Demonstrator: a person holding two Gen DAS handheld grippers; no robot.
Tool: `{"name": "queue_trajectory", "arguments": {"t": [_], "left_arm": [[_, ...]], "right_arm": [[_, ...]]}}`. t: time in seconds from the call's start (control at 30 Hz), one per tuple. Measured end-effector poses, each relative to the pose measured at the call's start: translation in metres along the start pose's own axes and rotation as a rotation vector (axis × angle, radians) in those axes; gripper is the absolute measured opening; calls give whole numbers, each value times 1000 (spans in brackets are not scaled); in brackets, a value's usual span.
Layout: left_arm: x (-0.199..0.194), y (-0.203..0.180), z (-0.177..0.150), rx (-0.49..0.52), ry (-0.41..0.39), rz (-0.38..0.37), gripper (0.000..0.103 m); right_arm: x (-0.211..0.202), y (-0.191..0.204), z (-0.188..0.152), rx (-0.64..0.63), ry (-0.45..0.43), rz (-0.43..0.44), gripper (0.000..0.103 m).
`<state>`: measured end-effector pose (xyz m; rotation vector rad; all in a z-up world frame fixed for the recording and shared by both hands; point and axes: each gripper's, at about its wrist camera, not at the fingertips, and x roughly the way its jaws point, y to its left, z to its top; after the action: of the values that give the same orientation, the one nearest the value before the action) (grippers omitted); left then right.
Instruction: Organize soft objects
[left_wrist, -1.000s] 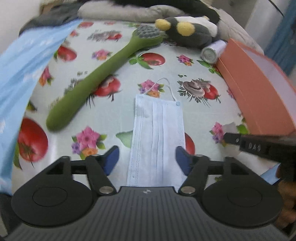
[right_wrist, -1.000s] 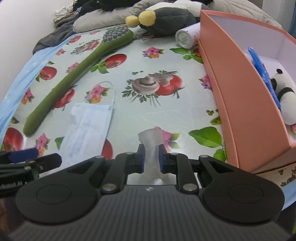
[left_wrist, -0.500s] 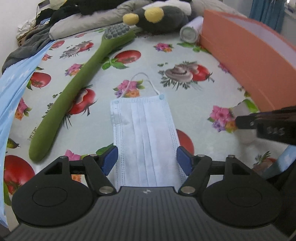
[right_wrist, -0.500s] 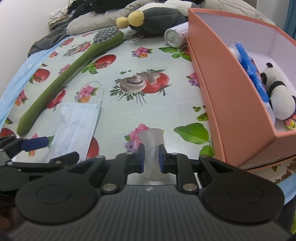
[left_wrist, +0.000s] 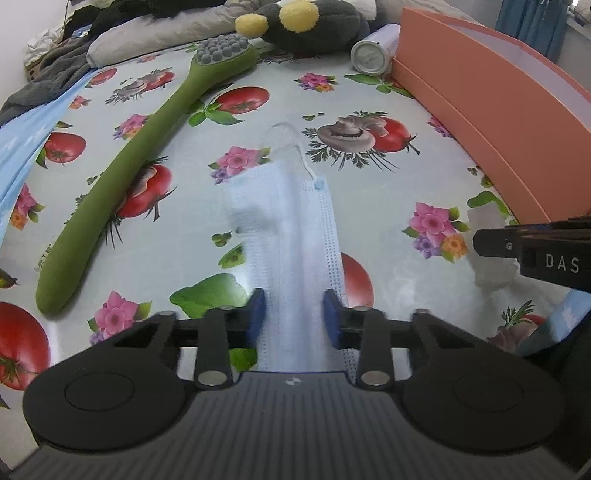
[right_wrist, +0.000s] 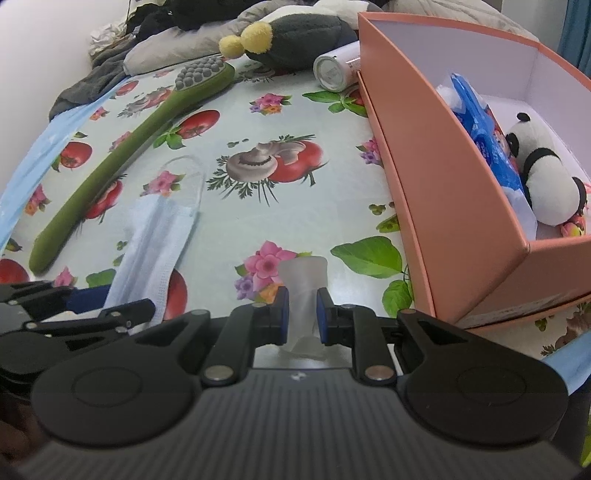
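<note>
Two grippers tilt steeply down over the flowered tablecloth (left_wrist: 406, 192), both on the near side of the orange box (right_wrist: 436, 177) that stands along the cloth's right edge. The box is the biggest thing here, open-topped, with a panda toy (right_wrist: 546, 184) and a blue packet (right_wrist: 476, 122) inside. Left of the box, well apart, lies a long green brush (left_wrist: 122, 177), its grey bristled head at the far end and its handle running back toward the near left. Between brush and box lies the pale blue face mask (left_wrist: 291, 236), long axis running from the near edge away toward the far side, ear loop at the far end. The left gripper (left_wrist: 293, 317) straddles the mask's near end, jaws closing, cloth bunched between the pads. Nearest the box, the right gripper (right_wrist: 299, 314) pinches a small translucent white piece (right_wrist: 303, 273), jaws nearly together, which stands up between them.
</note>
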<state>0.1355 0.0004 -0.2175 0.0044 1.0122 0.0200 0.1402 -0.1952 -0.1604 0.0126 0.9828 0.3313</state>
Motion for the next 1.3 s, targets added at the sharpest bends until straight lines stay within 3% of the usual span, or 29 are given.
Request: {"name": "queue_trajectory", "arguments": {"t": [0.1, 0.27, 0.87, 1.3], "left_arm": [[-1, 3, 2, -20, 3, -17, 10], [-8, 18, 8, -100, -2, -75, 6], [-80, 55, 62, -135, -115, -197, 6], [-175, 12, 88, -141, -252, -276, 6]], "right_arm": [[-4, 4, 1, -13, -4, 0, 19], [-10, 8, 6, -15, -8, -12, 19], [-47, 39, 41, 78, -96, -10, 19], [-150, 25, 63, 61, -277, 18, 20]]}}
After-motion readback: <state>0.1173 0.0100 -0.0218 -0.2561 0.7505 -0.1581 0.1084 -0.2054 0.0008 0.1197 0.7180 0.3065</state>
